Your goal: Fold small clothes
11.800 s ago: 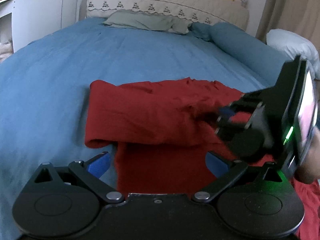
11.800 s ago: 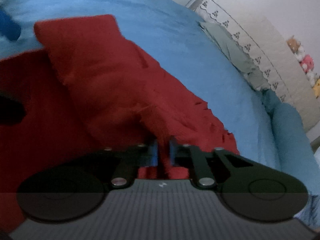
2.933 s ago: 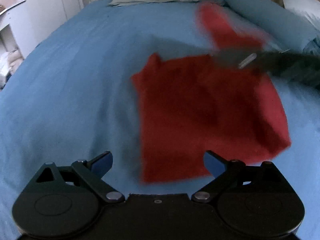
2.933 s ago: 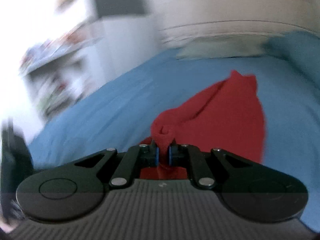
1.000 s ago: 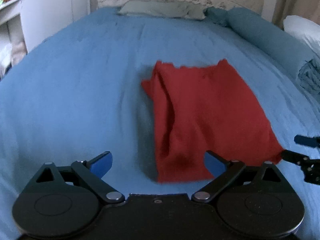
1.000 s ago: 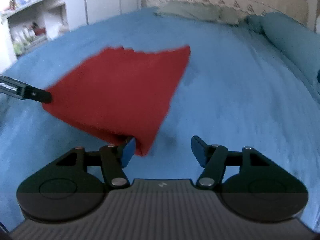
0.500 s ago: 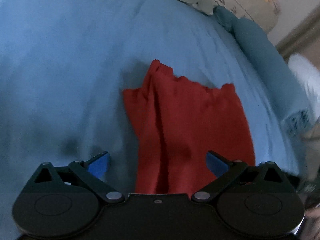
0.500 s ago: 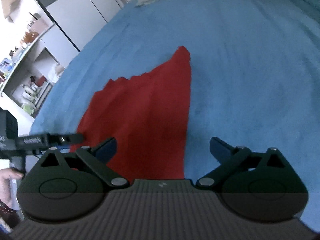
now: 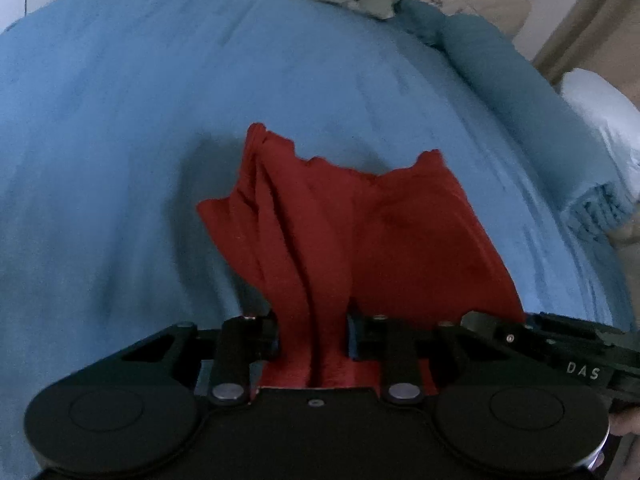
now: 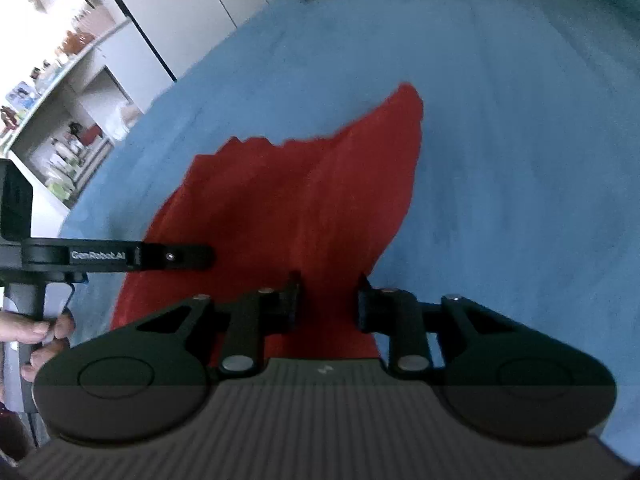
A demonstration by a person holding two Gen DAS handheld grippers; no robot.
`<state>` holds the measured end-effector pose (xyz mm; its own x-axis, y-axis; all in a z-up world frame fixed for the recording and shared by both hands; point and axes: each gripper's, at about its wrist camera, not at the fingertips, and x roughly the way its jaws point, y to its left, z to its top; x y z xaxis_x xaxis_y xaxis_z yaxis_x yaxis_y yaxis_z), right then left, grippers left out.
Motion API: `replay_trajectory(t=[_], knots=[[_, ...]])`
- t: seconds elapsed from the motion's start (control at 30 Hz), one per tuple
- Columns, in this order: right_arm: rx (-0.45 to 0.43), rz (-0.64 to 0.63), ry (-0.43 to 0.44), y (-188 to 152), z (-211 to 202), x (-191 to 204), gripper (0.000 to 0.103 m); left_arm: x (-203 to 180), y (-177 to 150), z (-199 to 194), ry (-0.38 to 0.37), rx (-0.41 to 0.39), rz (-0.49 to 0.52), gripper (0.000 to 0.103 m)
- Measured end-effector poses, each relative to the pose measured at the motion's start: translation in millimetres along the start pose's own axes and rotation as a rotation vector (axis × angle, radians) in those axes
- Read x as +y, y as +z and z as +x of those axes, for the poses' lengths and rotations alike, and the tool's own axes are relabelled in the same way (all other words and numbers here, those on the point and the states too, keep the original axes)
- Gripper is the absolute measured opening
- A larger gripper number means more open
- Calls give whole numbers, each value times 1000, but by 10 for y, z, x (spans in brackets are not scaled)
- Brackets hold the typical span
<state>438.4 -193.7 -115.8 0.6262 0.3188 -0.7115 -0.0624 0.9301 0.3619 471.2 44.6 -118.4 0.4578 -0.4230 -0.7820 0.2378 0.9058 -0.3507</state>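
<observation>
Two claws closing on red garment (image 9: 360, 232)

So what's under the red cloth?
The blue bed cover shows all around the red cloth and seems to run beneath it; anything else under it is hidden.

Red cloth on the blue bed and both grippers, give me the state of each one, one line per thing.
Red fabric garment: partly folded and creased, near edge bunched up between both grippers, far part lying on the bed.
Left gripper: jaws closing, a gathered fold of the garment between them.
Right gripper: jaws closing, the garment's near edge between them.
Blue bed cover: spread flat under the garment, lightly rumpled.
</observation>
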Motion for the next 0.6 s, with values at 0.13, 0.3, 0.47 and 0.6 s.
replay_trajectory(t=[0.13,0.3,0.47,0.6], knots=[[-43,-13,16,-42,-444,88,38,-262,-183,-349,-7,-22,21,30],[-93,-72,-1,-348,-1216,125,38,-745,-669,-765,-47,-62,61,30],[-140,-91,-51,-969,-1840,3,38,-1169,-1266,-803,-66,-68,81,30],[-119,-36,-100,-1474,-1922,-255,38,-1333,-1639,-545,-35,-7,103,31]])
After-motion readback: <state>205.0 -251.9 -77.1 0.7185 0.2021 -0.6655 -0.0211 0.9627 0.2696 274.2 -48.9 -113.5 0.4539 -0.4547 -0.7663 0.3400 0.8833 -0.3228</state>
